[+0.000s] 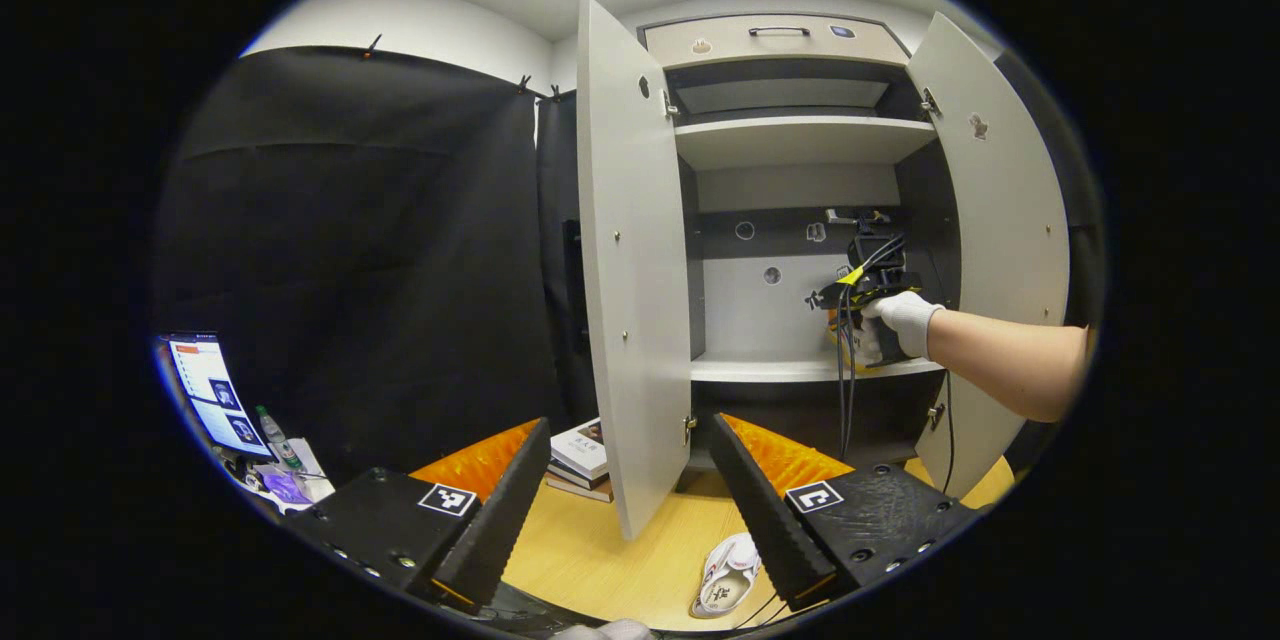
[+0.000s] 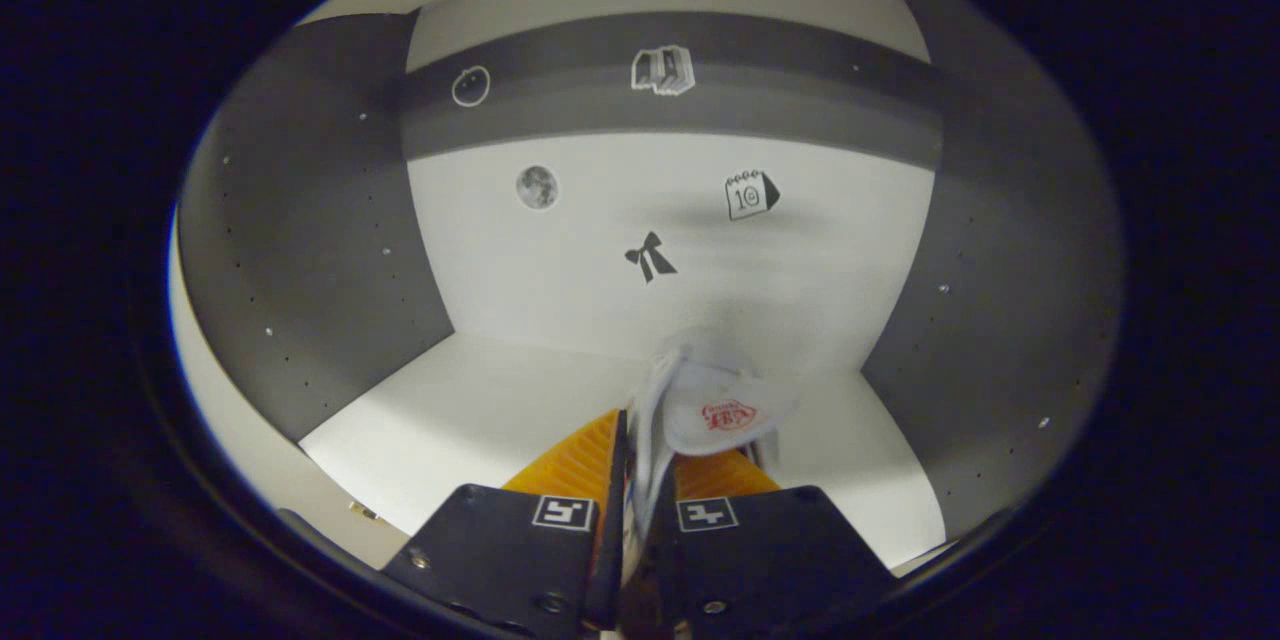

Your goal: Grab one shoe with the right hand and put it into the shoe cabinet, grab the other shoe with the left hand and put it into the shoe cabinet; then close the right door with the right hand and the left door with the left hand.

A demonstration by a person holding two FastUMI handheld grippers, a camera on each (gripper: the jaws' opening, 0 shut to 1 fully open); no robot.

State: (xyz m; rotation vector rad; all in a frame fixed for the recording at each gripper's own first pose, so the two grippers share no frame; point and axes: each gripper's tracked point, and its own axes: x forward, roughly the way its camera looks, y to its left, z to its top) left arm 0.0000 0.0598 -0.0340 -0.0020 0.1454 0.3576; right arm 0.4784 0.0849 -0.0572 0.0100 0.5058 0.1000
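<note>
The shoe cabinet (image 1: 800,135) stands with both doors swung out, the left door (image 1: 630,270) and the right door (image 1: 1000,250). One white shoe (image 1: 728,575) lies on the wooden table, low between my left gripper's fingers. My left gripper (image 1: 630,423) is open and holds nothing. A gloved hand (image 1: 905,320) holds my right gripper (image 1: 848,318) inside the cabinet, over the middle shelf (image 1: 770,367). In the right gripper view, my right gripper (image 2: 640,425) is shut on the other white shoe (image 2: 715,405), just above the white shelf floor (image 2: 480,410).
A drawer (image 1: 775,40) tops the cabinet and an upper shelf (image 1: 800,135) sits inside it. Stacked books (image 1: 585,455) lie on the table (image 1: 640,560) left of the left door. A screen (image 1: 210,390) and a bottle (image 1: 272,425) are at the far left. Stickers (image 2: 650,258) dot the cabinet's back wall.
</note>
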